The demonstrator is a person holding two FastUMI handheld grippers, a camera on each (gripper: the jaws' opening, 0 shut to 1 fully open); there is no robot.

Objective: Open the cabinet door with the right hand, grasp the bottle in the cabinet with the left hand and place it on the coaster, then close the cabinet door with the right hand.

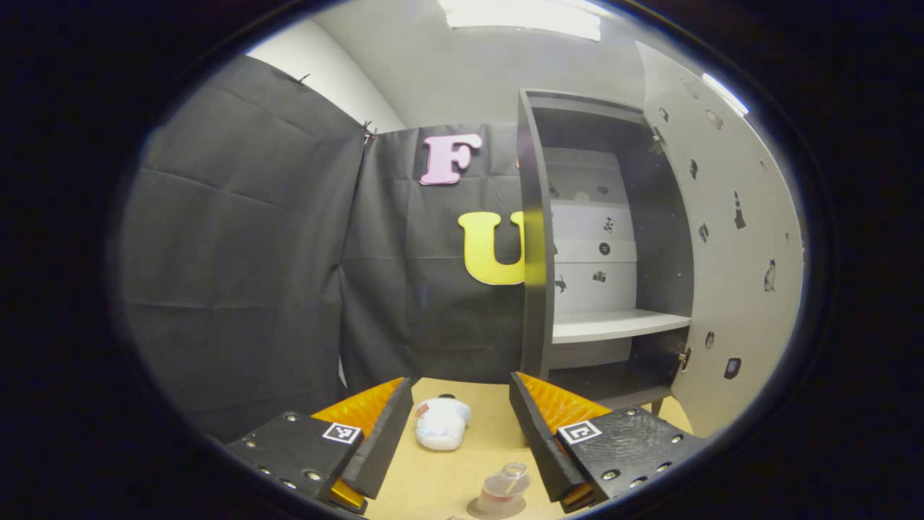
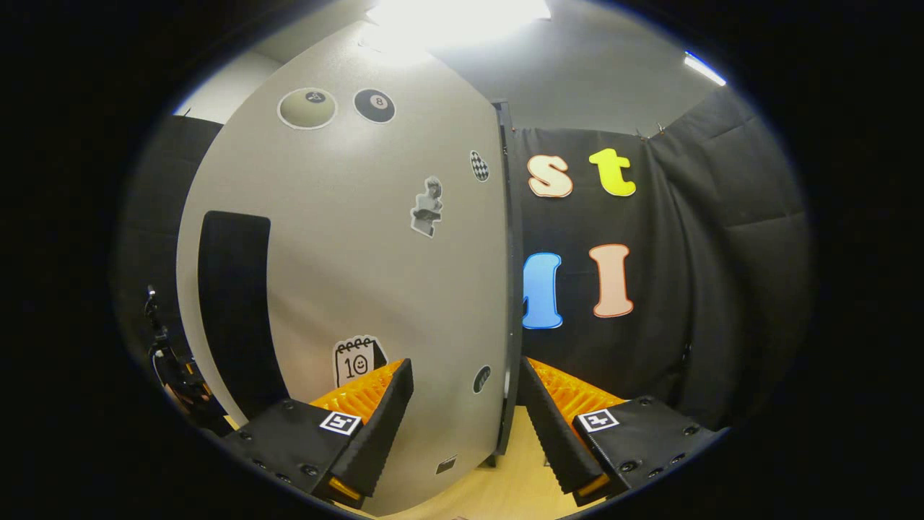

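Bottle [image 1: 503, 491] stands upright on the coaster [image 1: 495, 508] at the bottom of the left gripper view, long axis vertical, mouth up toward my camera. It is clear and small in frame; the coaster's lower edge is cut off by the view's rim. My left hand-held gripper [image 1: 460, 426] hangs above the bench [image 1: 433, 484], fingers spread wide apart, nothing between them; the bottle sits low between the fingers but untouched. A white crumpled bundle [image 1: 442, 423] lies on the bench just beyond; I cannot make out what it is.

Cabinet [image 1: 538, 238] stands at the far side of the bench, its door [image 1: 729, 245] swung open to the right, stickers dotted over its inner face. One pale shelf [image 1: 613, 325] shows inside.

In the right gripper view, my right hand-held gripper [image 2: 465, 404] straddles the door's free edge, fingers apart, one on each side; whether either touches the panel I cannot tell. The door's bottom corner is half hidden behind my left-side finger.
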